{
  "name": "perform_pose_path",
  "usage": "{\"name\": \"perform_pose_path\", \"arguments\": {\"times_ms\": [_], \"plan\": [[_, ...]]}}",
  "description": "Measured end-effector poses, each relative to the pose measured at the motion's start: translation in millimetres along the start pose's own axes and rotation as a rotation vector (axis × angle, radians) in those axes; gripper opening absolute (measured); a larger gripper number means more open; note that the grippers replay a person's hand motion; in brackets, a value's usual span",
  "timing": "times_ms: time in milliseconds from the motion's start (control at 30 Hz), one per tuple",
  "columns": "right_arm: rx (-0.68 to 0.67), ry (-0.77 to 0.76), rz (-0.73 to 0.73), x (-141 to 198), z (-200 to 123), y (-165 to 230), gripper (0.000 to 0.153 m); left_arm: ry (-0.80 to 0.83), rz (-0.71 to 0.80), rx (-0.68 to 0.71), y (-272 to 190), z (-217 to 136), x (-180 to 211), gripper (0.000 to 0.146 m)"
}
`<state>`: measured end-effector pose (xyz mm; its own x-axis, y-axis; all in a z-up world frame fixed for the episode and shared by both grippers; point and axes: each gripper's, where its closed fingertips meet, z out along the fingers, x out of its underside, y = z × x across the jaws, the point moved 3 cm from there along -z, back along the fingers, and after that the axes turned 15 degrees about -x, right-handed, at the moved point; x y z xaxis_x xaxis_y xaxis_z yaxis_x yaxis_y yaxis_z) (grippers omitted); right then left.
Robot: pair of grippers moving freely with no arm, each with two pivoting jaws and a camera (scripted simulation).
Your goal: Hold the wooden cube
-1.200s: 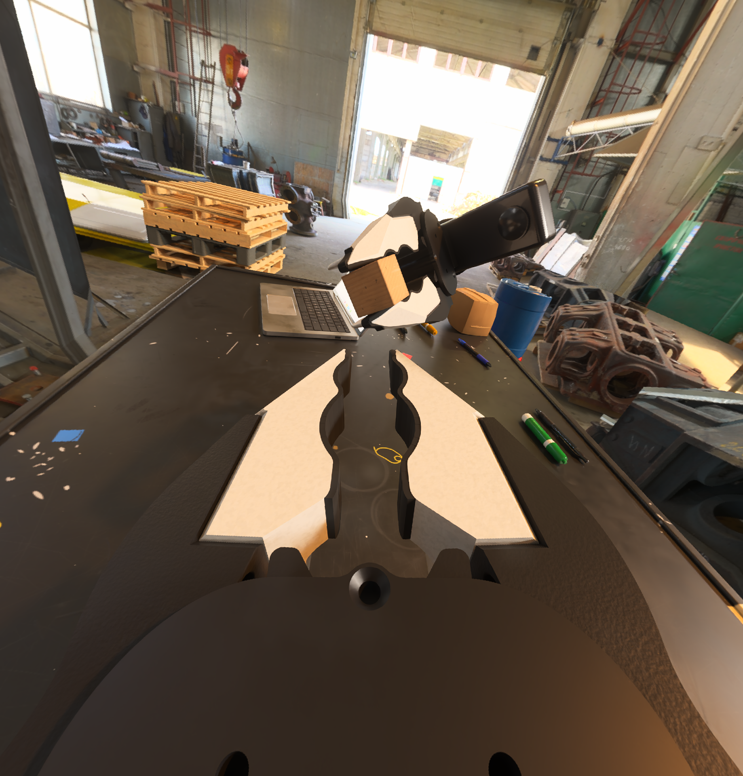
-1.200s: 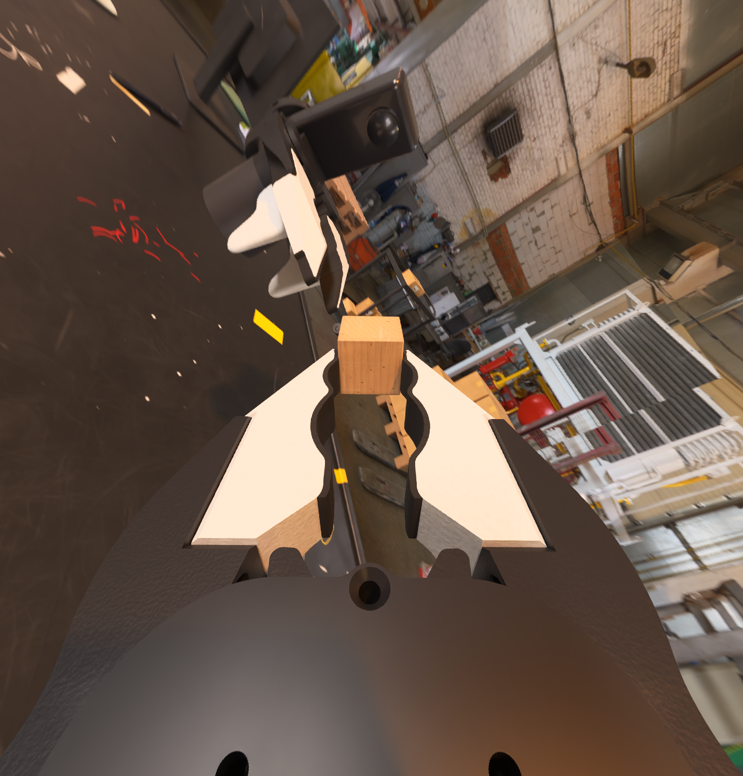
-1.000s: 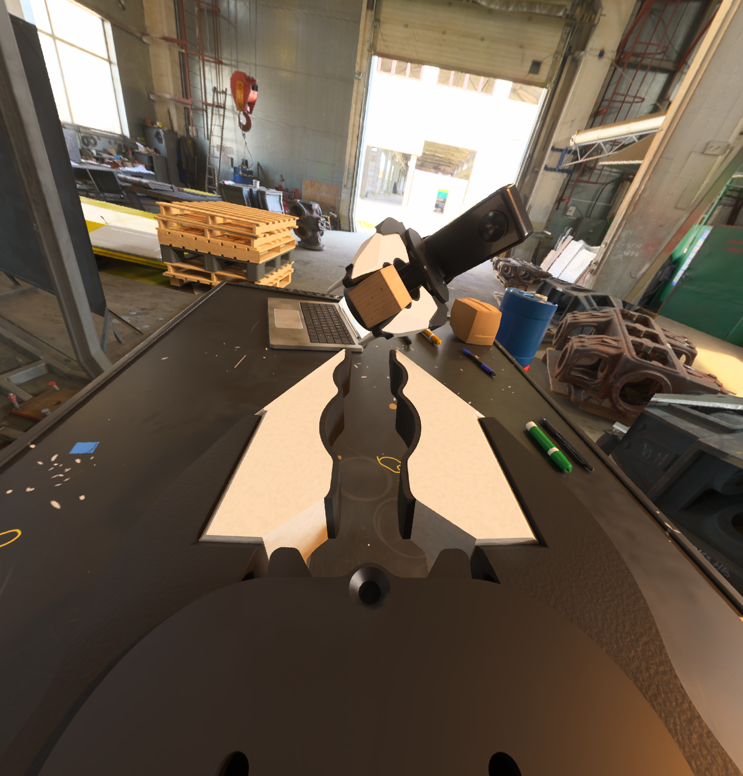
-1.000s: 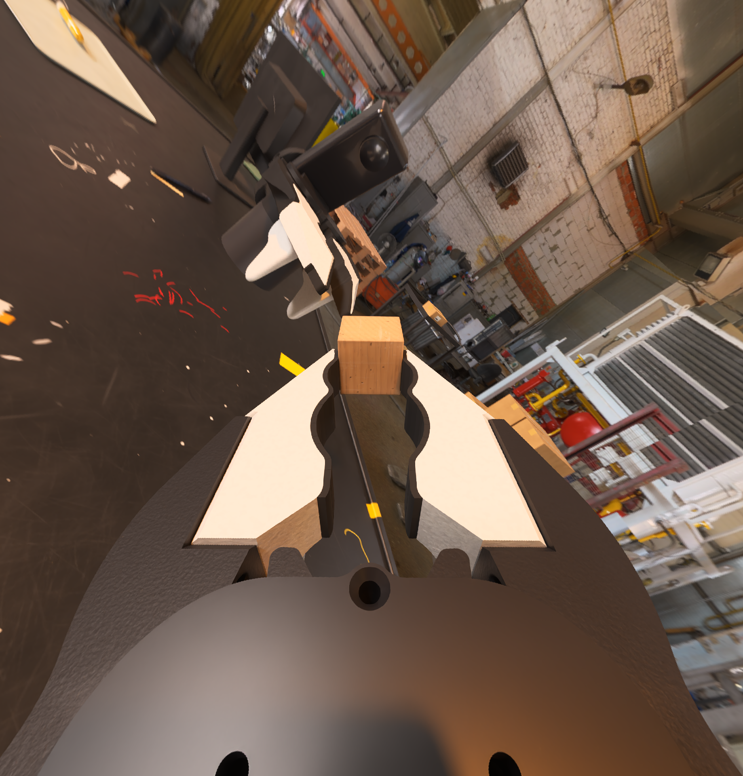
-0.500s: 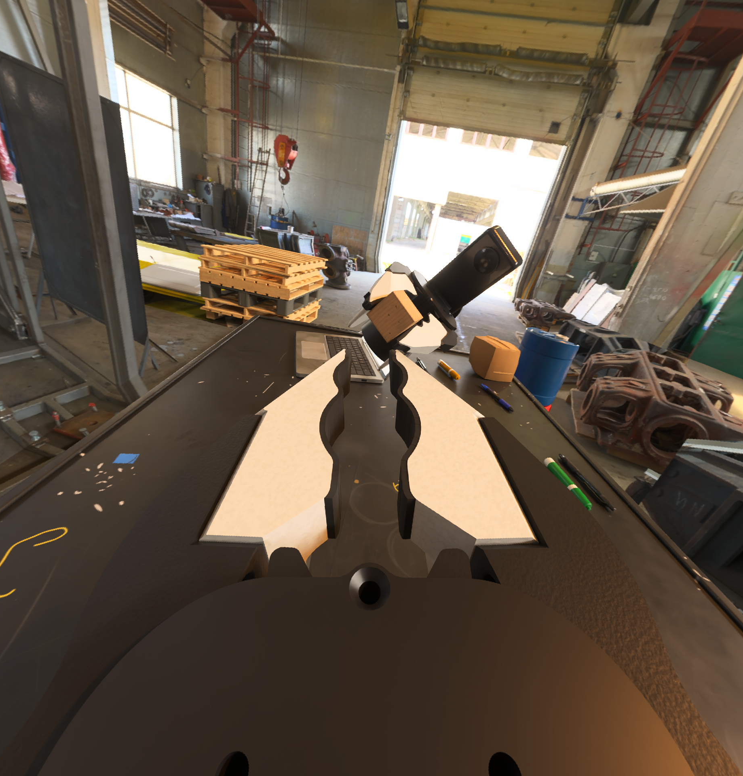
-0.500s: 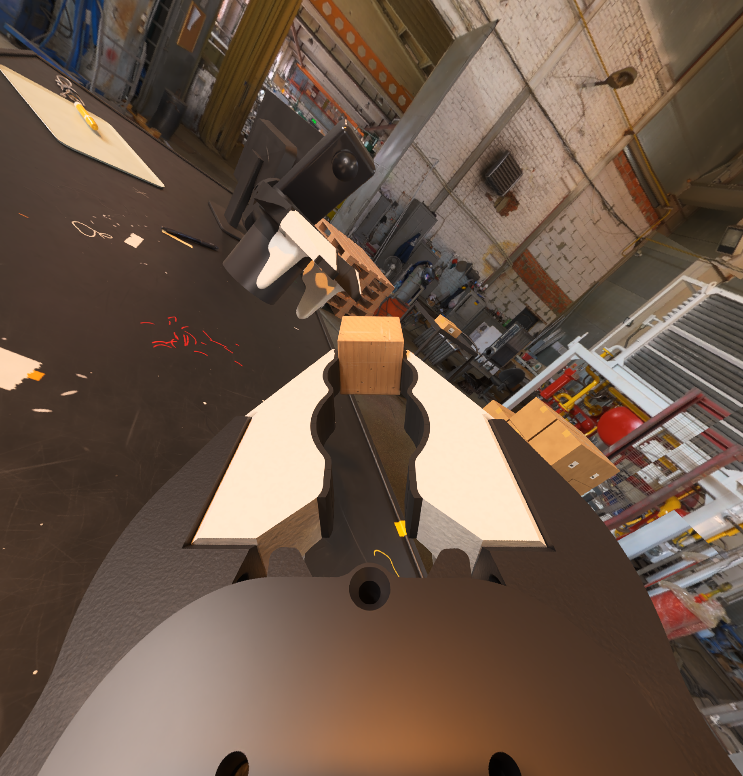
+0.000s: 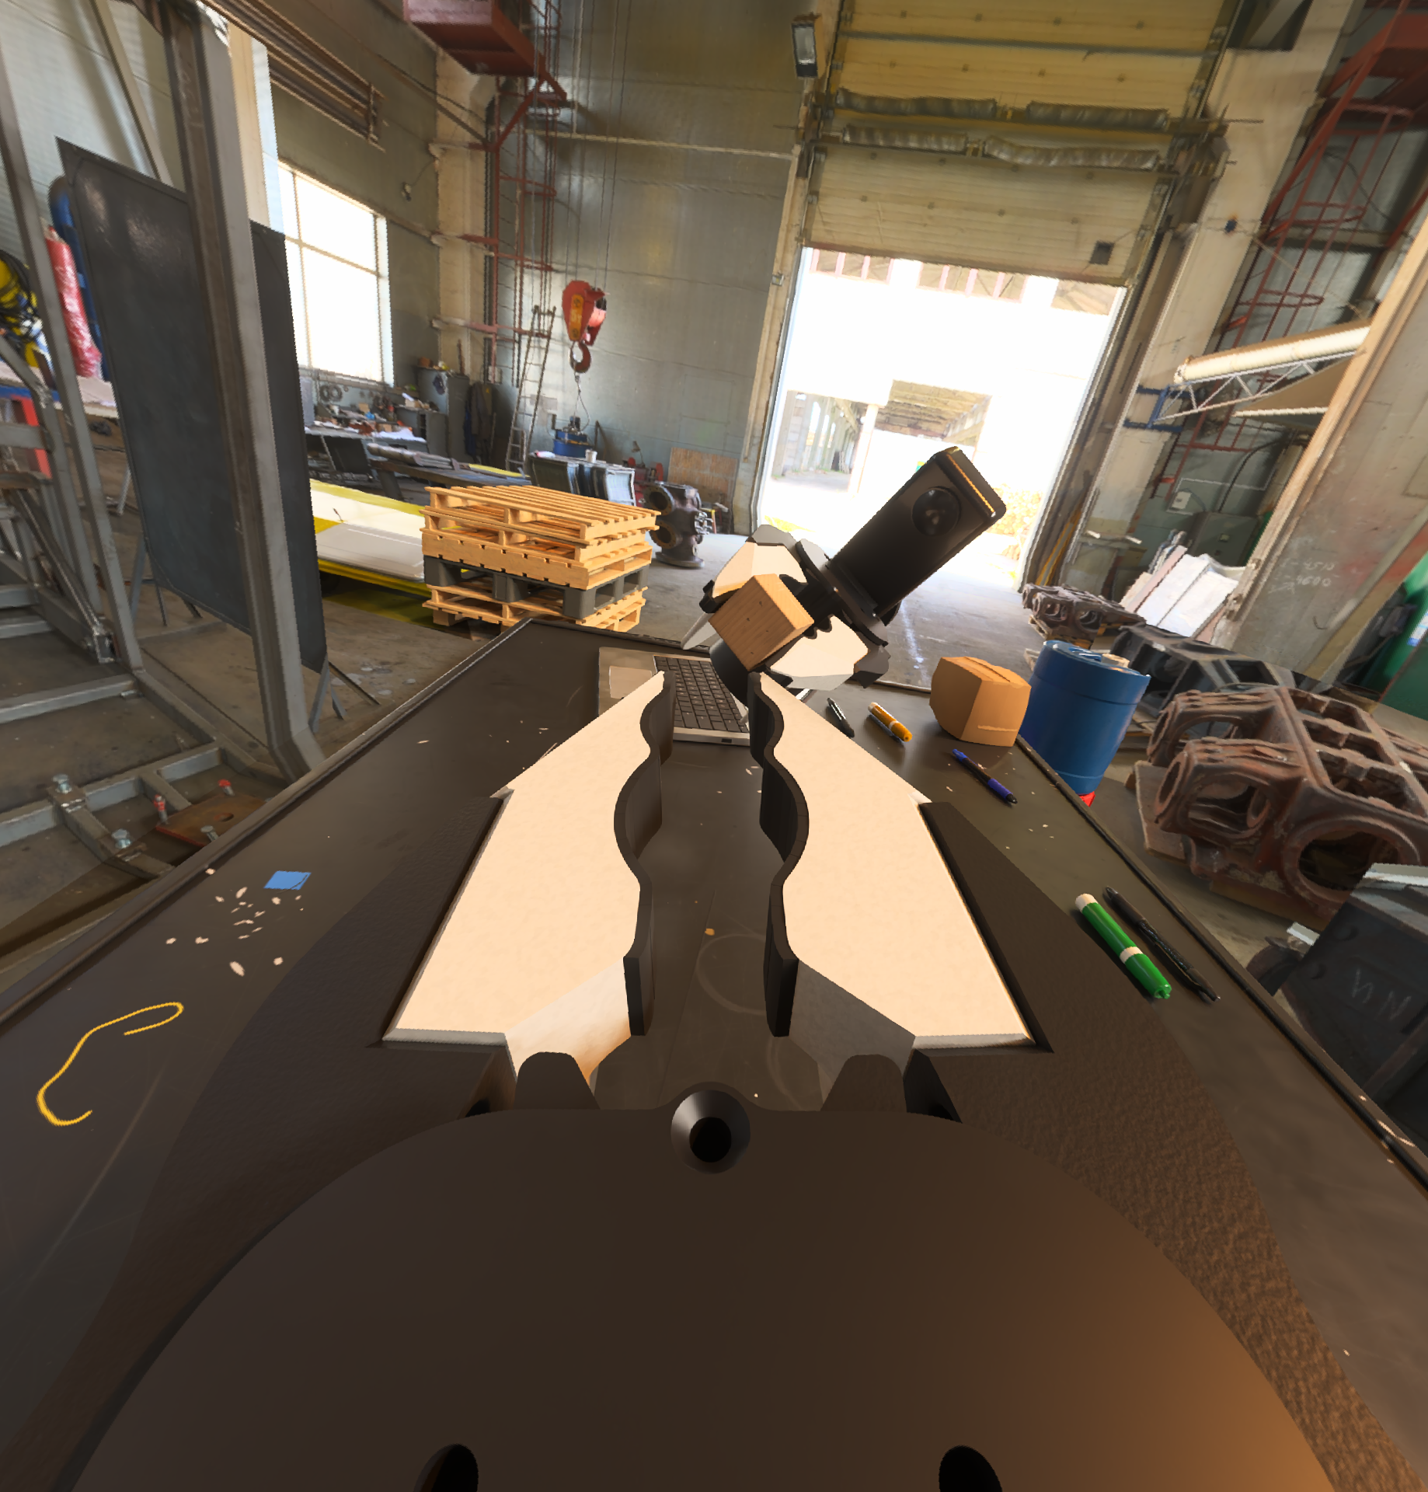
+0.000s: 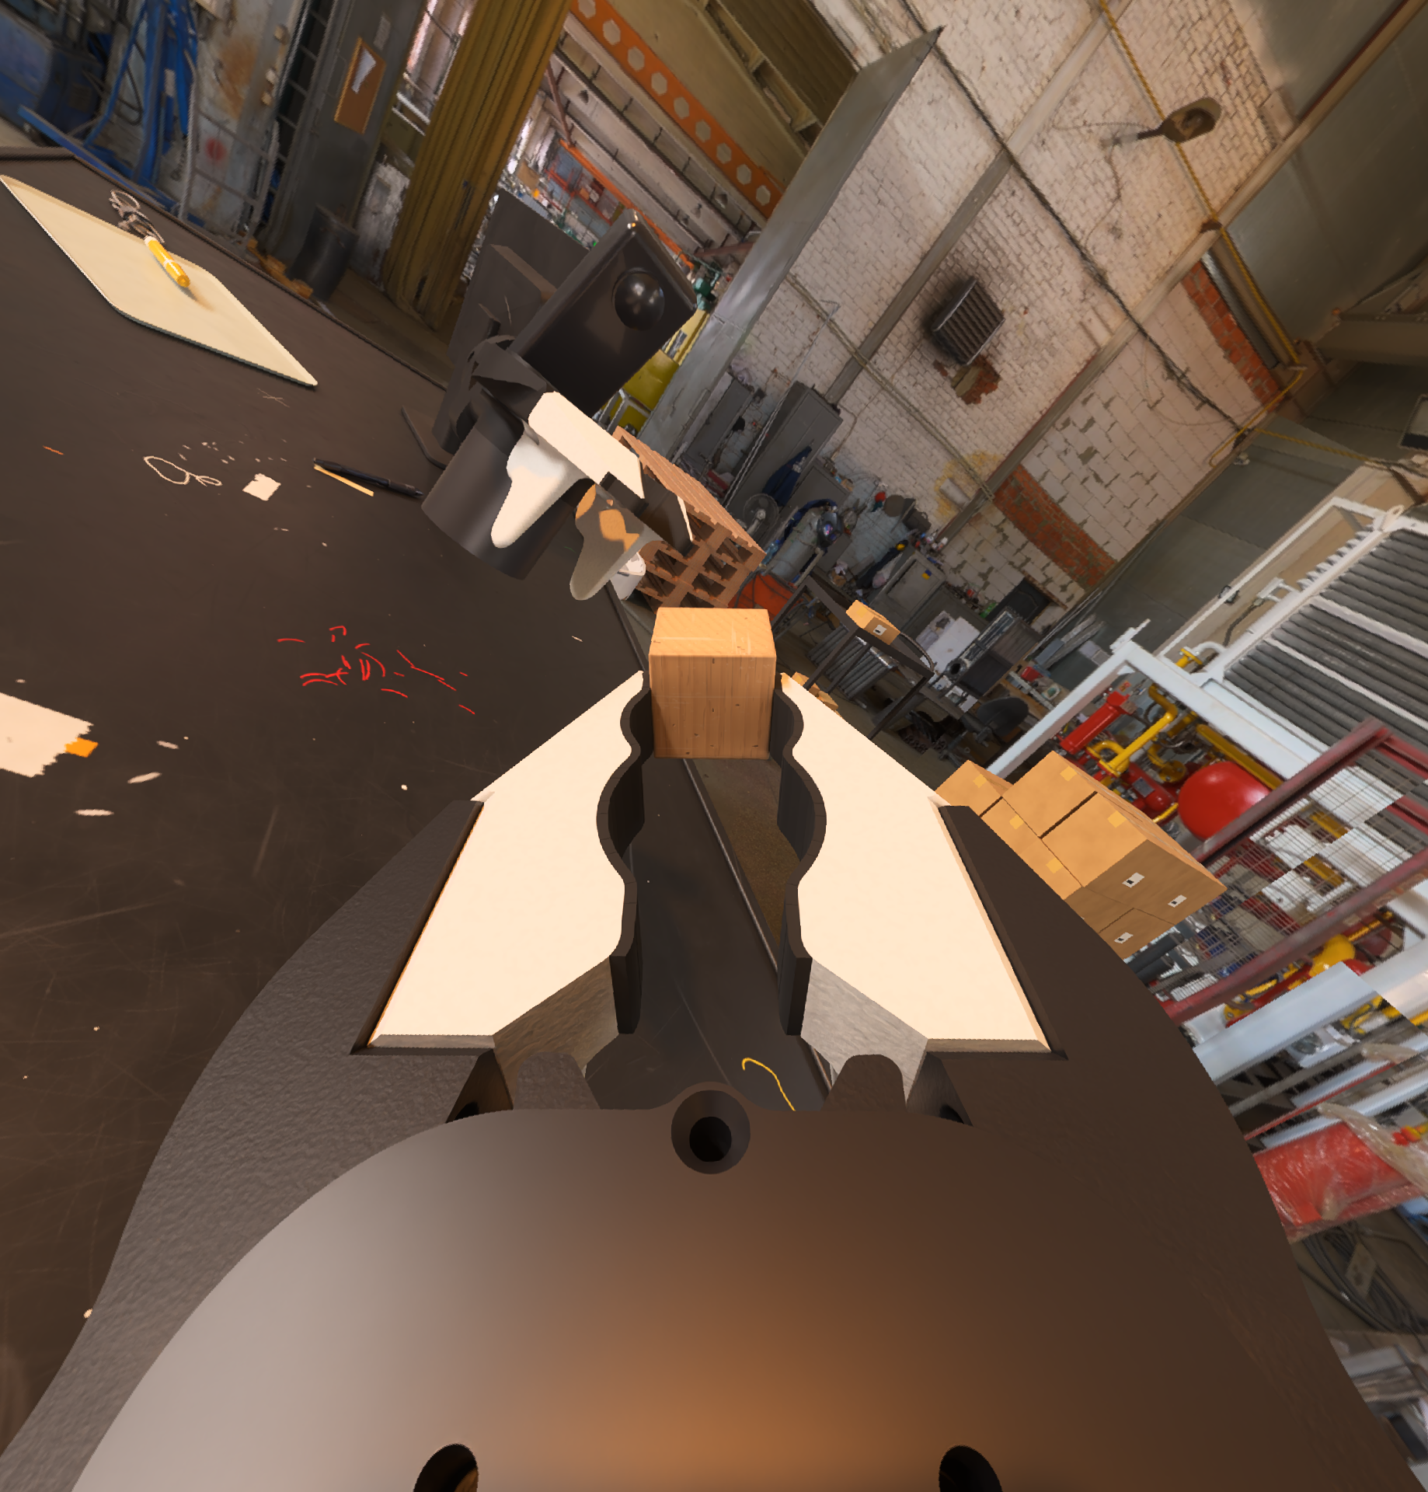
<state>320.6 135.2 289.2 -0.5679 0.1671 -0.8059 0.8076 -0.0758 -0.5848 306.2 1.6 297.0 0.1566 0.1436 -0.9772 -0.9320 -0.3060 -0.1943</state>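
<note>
My right tool (image 8: 711, 686) is clenched on the wooden cube (image 8: 711, 682), which sits pinched between the very tips of my two fingers, its far end poking out past them. I hold this tool tilted and clear of the desk (image 8: 170, 807), the desk edge running slantwise beneath the fingers. In my left wrist view the same right tool (image 7: 783, 622) shows ahead of my left fingertips and a little above them, raised over the laptop (image 7: 695, 694), its body angled up and away to the right, the cube (image 7: 761, 620) facing me.

My left tool (image 7: 711, 702) is released: its fingers stand apart with only bare desk (image 7: 372, 1009) between them. It hovers low, pointing along the desk toward the laptop. Right of its fingers lie a green marker (image 7: 1122, 945) and a blue pen (image 7: 984, 777); farther ahead on that side stands a tan box (image 7: 977, 698).
</note>
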Motion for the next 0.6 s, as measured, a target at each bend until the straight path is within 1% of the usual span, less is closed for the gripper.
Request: {"name": "perform_pose_path", "arguments": {"times_ms": [600], "plan": [[-0.005,-0.003,0.021,3.5,0.9,-1.2,0.028,-0.032,-0.008,-0.021,5.5,-7.2,-5.5,0.018]]}}
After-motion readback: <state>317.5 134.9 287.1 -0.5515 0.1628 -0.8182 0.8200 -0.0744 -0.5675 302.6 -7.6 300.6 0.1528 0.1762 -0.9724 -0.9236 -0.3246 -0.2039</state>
